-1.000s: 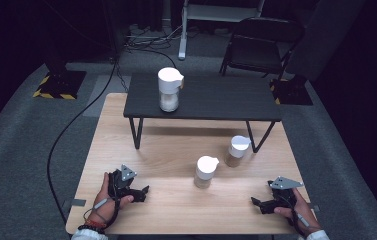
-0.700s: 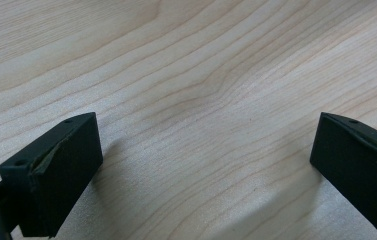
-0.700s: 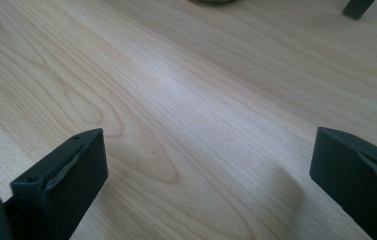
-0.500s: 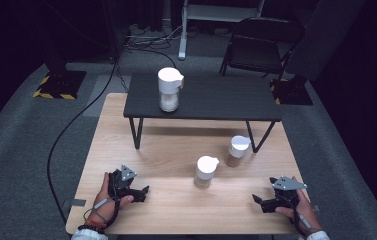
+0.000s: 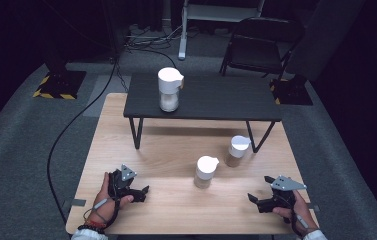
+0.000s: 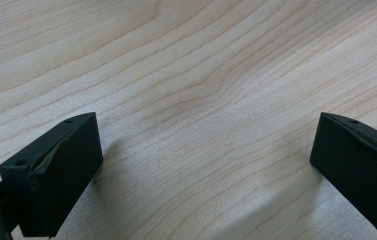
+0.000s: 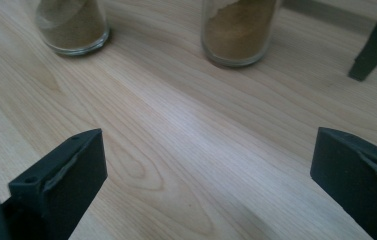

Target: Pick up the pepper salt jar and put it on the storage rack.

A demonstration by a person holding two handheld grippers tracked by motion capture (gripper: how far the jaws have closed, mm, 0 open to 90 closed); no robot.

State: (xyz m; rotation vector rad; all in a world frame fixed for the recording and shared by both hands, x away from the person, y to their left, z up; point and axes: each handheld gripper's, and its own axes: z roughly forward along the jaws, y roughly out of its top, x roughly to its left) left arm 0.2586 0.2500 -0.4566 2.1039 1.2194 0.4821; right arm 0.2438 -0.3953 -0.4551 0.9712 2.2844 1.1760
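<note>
Across the lower half of the high view the wooden worktop (image 5: 141,145) lies bare between the left gripper (image 5: 143,191) and the right gripper (image 5: 252,199), so passage there is free. Right of centre two jars stand in the way: the near jar (image 5: 205,172) and the far jar (image 5: 237,150), close together. Above them the black side table (image 5: 216,97) spans the worktop on its legs, carrying a tall jar (image 5: 169,89) at its left.

The black two-jaw left gripper (image 5: 143,191) sits low in the person's left hand (image 5: 107,200), jaws spread wide and empty. The black two-jaw right gripper (image 5: 252,200), held in the right hand (image 5: 292,209), likewise gapes open, apparently resting low.
</note>
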